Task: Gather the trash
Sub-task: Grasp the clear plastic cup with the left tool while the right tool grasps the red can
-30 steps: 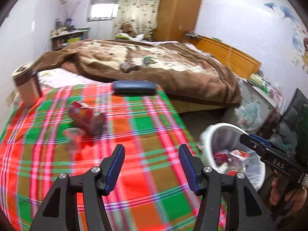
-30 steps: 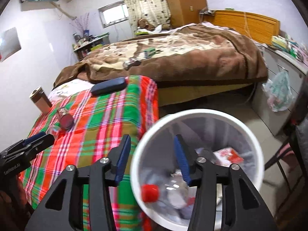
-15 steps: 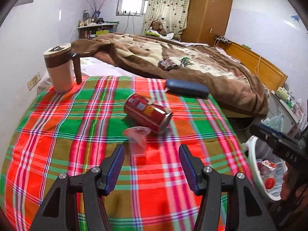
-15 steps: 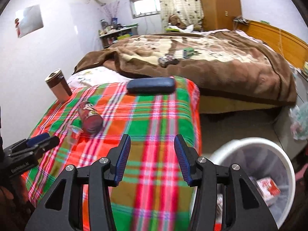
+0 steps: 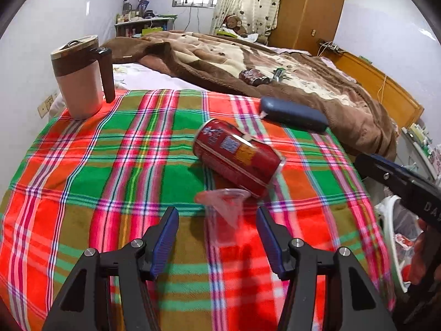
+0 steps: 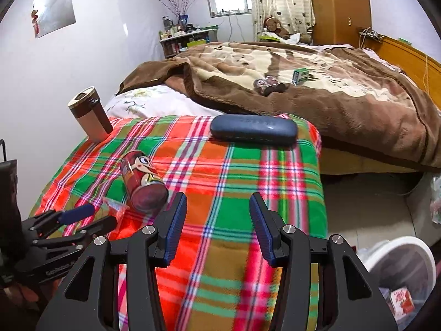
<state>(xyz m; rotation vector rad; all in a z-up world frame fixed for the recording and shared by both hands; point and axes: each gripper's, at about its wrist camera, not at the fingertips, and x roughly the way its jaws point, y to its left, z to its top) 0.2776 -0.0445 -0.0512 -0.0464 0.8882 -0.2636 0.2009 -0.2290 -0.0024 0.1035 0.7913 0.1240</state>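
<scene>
Presently part done | white bin [image 6: 397, 251] on floor beside table, already holding wrappers | red can [image 5: 237, 155] on its side on plaid cloth [image 5: 110, 165], uncollected | clear plastic cup [image 5: 224, 212] touching can, just ahead of left gripper [image 5: 217, 237], jaws apart, empty | right gripper [image 6: 217, 226] likewise apart, empty.

Both wrist views look steeply down over the plaid cloth [image 5: 82, 165] from its near edge, sharing the red can [image 6: 143, 184] and far bed [image 6: 330, 96].
</scene>
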